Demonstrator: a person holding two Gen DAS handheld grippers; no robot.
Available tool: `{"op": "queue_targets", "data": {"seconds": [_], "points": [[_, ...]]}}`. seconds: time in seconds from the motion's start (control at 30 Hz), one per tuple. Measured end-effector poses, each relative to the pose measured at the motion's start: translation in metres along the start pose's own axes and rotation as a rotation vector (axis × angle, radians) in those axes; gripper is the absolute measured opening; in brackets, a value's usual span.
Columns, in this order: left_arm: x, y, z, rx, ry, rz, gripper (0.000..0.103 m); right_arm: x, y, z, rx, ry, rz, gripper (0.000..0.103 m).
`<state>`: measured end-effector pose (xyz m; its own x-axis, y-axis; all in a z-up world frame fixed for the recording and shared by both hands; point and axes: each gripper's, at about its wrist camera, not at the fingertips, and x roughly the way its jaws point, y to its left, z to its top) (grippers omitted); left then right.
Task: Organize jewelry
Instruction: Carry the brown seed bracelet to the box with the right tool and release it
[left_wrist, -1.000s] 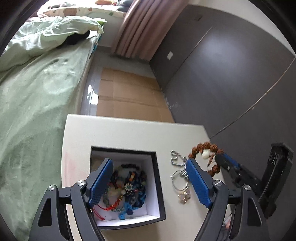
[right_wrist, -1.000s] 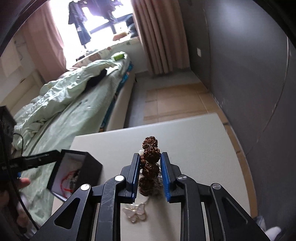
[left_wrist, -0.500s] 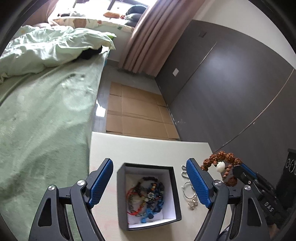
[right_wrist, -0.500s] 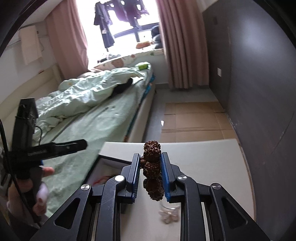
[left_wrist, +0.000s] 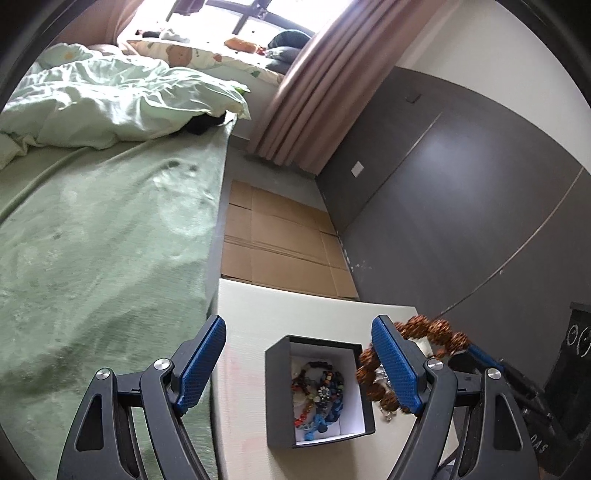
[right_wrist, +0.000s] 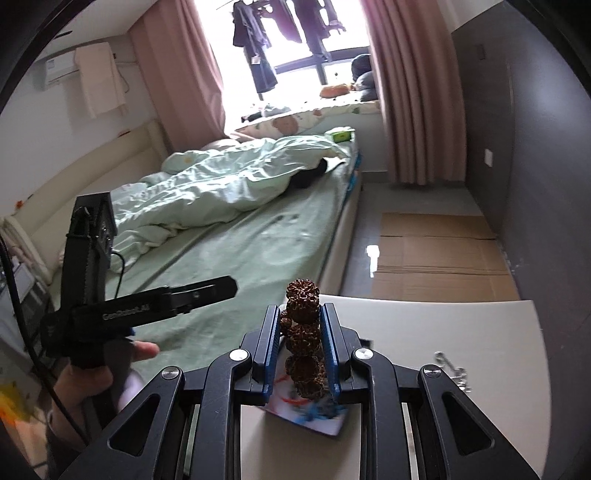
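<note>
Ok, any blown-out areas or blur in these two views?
Left wrist view: the window is overexposed, the jewelry box sharp. Right wrist view: the window is blown out, box contents under the brown bead bracelet smeared, the person's hand soft.

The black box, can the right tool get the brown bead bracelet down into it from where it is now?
Probably yes: the right tool, clamped on the bead bracelet, hangs beside the lidless black box, and nothing covers its opening.

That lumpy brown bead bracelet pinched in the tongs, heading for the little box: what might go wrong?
1. The right tongs pinch only a few beads of the brown bracelet; it might slip out.
2. The box is already crowded with bracelets, so the dangling loop may catch its rim or land on the table.
</note>
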<state>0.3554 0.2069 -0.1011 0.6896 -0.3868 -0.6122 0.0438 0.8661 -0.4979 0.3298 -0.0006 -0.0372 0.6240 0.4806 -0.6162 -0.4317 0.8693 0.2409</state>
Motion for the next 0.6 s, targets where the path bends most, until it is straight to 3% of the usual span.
{"op": "queue_targets", "data": {"seconds": [0.17,0.23,0.27,0.3,0.6], "points": [[-0.004,0.008,0.001,-0.022,-0.008,-0.001,0.082,0.027,0.009,-0.007,0.017,0.079,0.098,0.024],[-0.004,0.01,0.001,-0.026,-0.003,-0.001,0.082,0.038,0.007,-0.012,0.035,0.125,0.118,0.044],[-0.003,0.01,0.001,-0.026,0.0,-0.001,0.082,0.042,0.007,-0.014,0.046,0.135,0.108,0.063],[-0.002,0.009,0.0,-0.024,0.002,-0.001,0.082,0.041,0.002,-0.016,0.061,0.129,0.09,0.067],[0.009,-0.012,-0.004,0.027,0.023,-0.016,0.082,0.009,-0.053,-0.022,0.138,0.084,0.011,0.067]]}}
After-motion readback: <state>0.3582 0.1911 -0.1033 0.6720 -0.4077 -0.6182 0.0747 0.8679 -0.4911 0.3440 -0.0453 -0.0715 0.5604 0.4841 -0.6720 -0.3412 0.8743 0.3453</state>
